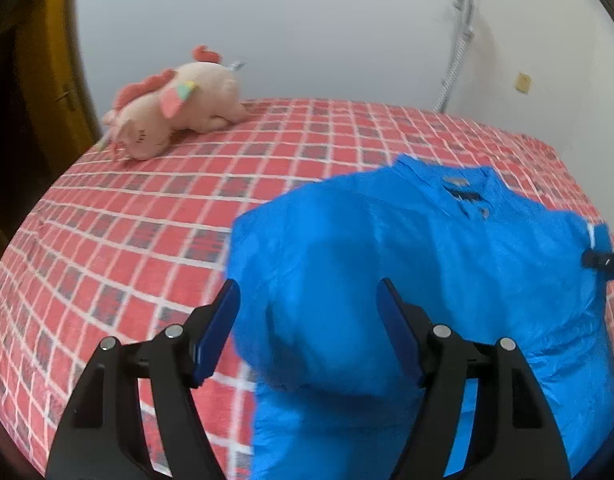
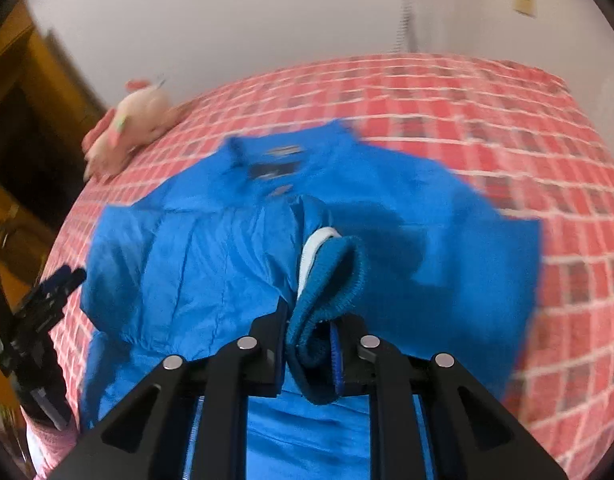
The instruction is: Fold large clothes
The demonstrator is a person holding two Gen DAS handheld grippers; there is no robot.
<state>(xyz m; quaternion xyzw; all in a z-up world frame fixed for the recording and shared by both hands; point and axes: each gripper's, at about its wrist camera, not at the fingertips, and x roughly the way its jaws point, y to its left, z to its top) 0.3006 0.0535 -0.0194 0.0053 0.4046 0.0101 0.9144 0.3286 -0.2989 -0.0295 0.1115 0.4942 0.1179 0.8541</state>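
1. The blue jacket lies spread on the checked bed, collar toward the wall, a good way right of the plush toy.
2. The right claw is clamped on the ribbed cuff, only by a bunched edge. Knit that thick could slide out mid-pull and drop the sleeve crooked.
3. The left claw hangs open above the jacket on the plush side, holding nothing, so I'd guess a hard tug drags the whole body along.
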